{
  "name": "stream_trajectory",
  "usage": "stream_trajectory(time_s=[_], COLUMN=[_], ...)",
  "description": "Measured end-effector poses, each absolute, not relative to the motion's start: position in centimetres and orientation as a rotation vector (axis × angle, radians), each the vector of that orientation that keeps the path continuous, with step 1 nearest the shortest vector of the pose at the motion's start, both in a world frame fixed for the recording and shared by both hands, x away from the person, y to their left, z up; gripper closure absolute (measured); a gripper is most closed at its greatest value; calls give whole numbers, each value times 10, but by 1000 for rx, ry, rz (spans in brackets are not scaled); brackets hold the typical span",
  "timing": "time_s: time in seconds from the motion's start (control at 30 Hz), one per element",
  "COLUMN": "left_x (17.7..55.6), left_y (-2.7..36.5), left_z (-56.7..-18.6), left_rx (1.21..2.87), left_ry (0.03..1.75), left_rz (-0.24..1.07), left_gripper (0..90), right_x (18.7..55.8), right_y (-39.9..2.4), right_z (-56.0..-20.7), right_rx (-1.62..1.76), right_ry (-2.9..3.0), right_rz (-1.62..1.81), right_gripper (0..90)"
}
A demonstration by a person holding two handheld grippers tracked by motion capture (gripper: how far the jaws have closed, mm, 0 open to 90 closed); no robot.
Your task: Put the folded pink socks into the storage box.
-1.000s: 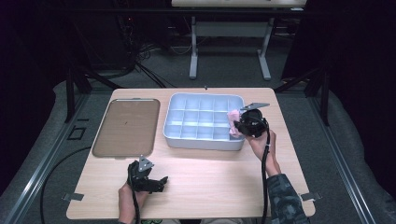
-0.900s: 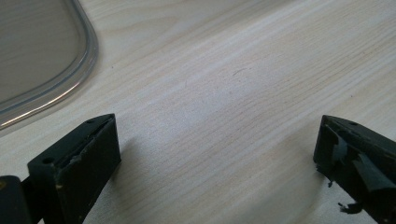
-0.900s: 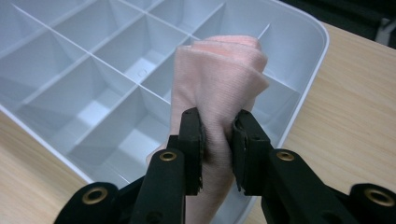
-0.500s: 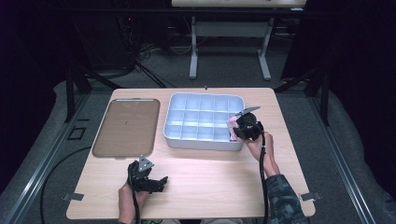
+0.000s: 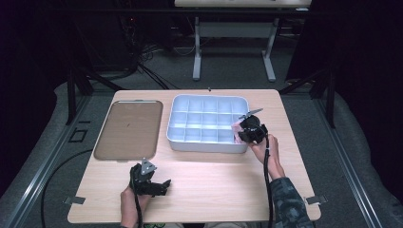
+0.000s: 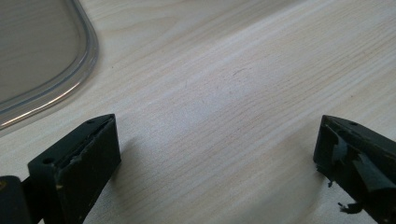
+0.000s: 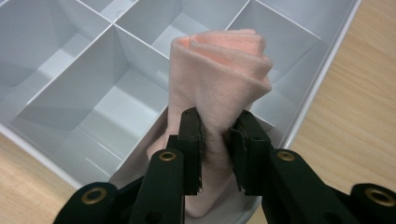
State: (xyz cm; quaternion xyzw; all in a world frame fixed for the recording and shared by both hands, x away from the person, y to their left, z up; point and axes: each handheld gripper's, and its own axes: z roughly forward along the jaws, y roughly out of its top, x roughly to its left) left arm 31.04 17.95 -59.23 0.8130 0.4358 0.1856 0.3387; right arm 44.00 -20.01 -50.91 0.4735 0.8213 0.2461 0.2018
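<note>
From the high view, the wooden table (image 5: pixel 223 180) carried a flat brown tray (image 5: pixel 127 129) toward its left edge and a pale grey compartment box (image 5: pixel 204 124) in the middle, toward the far edge. The left tongs (image 5: pixel 159 186) sat low near the table's near edge, held in a hand (image 5: pixel 129 203), just in front of the tray's near right corner. The right tongs (image 5: pixel 239 131) were up at the box's near right corner, a bit of pink showing beside them.

Over to the left gripper view: the left tongs (image 6: pixel 217 158) stood wide apart, nothing between the jaws, bare wood grain beneath them. The tray's (image 6: pixel 42 56) rounded corner sat at upper left, clear-rimmed (glossy enough to catch the light).

Now the right gripper view, and here was the action: the right tongs (image 7: pixel 215 144) were clamped on a pink cloth (image 7: pixel 219 70), folded or rolled into a thick bundle, pinched around its middle. Its upper end rose above the jaws, its lower end reached down into the box's (image 7: pixel 88 100) corner compartment by the outer wall. The neighbouring compartments lay open on the left, the table showing beyond the box's rim on the right.
</note>
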Motion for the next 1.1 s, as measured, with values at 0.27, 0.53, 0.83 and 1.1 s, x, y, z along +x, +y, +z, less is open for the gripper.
stream_trajectory(time_s=[0.27,0.53,0.83,1.1], left_x=[310,311,311,312], left_y=[179,179,178,178], left_z=[-592,-592,-592,-592], left_rx=[2116,2115,2110,2110], left_ry=[1136,1138,1147,1147], left_rz=[484,485,487,486], left_gripper=[5,5,5,5], right_x=[443,445,446,445], right_y=[-204,-206,-208,-210], right_z=[-511,-514,-515,-514], right_rx=[1342,1356,1370,1382], right_ry=[2288,2310,2324,2328], right_rz=[698,688,687,724], right_gripper=[750,751,752,750])
